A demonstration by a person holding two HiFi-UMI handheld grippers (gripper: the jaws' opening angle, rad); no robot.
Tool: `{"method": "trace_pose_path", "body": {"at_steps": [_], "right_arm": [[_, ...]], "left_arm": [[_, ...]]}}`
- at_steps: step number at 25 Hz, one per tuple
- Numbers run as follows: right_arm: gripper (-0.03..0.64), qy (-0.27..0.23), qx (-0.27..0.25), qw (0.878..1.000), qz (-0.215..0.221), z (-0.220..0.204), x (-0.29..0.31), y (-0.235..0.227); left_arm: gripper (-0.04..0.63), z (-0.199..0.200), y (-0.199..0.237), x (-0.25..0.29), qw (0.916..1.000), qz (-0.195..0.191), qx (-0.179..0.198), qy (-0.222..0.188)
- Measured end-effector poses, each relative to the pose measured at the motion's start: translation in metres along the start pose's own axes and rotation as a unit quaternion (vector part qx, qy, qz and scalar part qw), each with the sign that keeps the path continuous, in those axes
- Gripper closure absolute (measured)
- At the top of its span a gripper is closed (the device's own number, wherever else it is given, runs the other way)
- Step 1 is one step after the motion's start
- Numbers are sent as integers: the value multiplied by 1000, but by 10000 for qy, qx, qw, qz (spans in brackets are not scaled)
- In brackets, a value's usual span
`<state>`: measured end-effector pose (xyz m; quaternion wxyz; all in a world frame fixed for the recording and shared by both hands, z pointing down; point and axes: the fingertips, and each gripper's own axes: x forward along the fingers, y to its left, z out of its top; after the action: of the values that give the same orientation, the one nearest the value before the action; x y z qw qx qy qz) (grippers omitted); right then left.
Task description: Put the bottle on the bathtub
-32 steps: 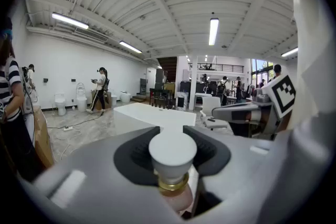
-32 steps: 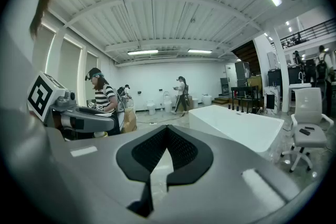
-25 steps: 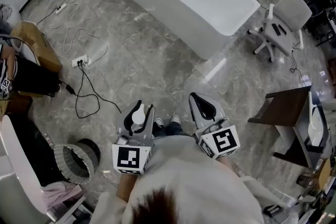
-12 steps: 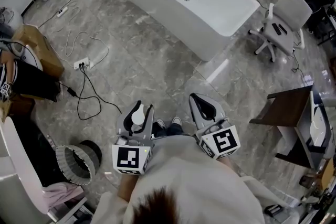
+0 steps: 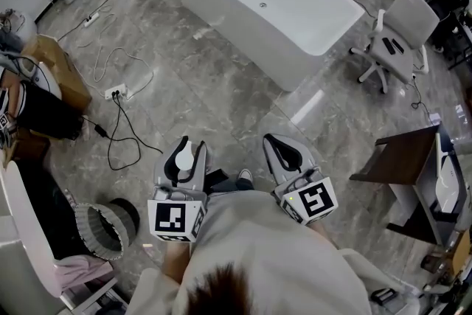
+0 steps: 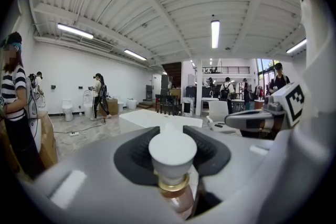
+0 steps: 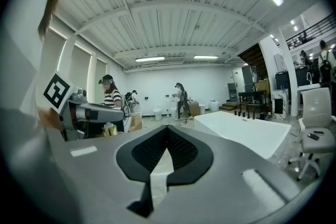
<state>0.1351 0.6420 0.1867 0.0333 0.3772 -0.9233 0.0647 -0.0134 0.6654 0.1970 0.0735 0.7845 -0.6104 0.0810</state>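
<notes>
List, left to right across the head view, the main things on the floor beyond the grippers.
Brown cardboard box → white power strip with black cables → white rectangular bathtub → white swivel office chair.

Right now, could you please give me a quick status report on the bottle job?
Left gripper shut on bottle. Right gripper shut, empty. Bathtub ahead, across the floor, bottle not yet on it. Cables lie off to the left.
</notes>
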Motion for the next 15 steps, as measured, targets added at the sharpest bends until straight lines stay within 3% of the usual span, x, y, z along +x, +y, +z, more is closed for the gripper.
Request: {"method": "trace_pose_path", "body": {"at_steps": [7,15], "right_arm": [[618,28,227,9996,-171,-8,-19,-21],[618,209,470,9985,-177,-13,-10,-39]], "left_arm": [[411,10,-4,6,9997,161,-131,-154],[411,4,11,27,9995,196,-251,64]]}}
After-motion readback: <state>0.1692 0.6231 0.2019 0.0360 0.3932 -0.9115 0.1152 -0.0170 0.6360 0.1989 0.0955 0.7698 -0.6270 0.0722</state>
